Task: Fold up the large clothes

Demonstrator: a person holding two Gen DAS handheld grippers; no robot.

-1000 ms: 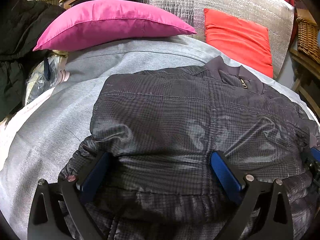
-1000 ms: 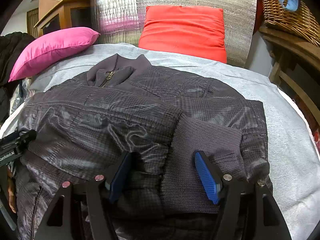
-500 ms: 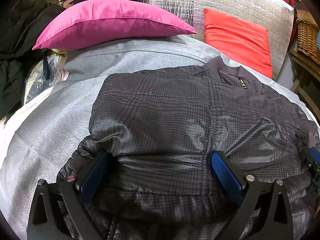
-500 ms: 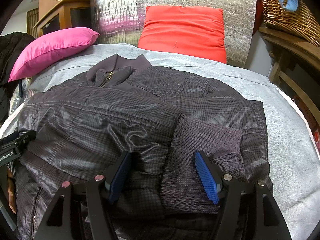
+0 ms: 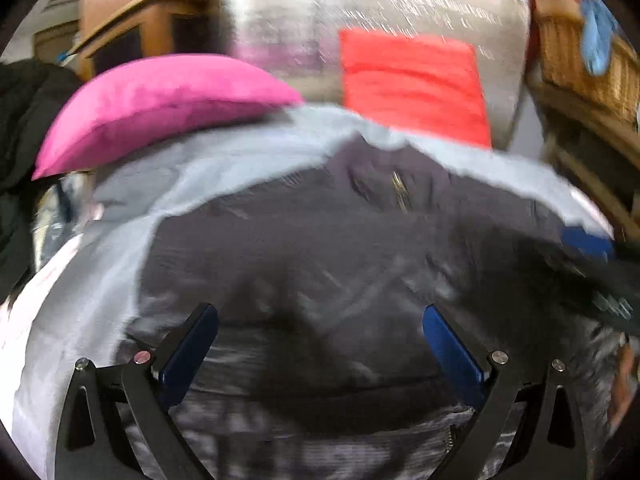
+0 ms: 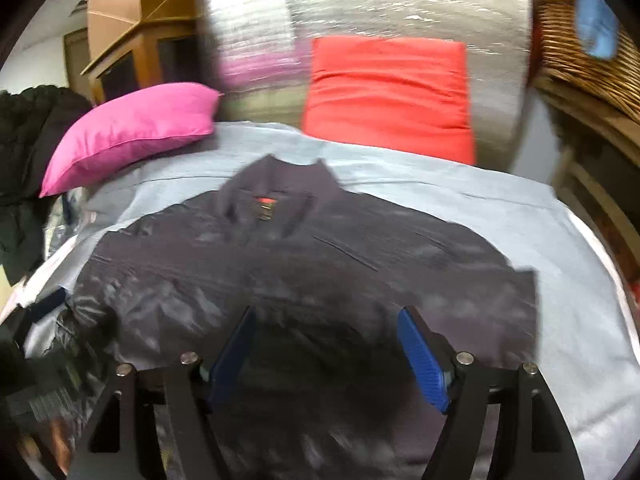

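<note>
Up right, blue cloth (image 6: 596,24) in wicker basket (image 6: 576,60)

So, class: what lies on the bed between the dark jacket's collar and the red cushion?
Only a bare strip of grey bedcover separates the jacket collar from the red cushion; the right wrist view shows it best.

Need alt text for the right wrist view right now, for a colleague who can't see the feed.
A dark grey jacket lies spread on a grey-covered bed, collar away from the camera. The right gripper hangs over its near part, jaws opening, fingers wide apart. Behind lie a pink pillow and a red cushion; the picture is motion-blurred.
</note>
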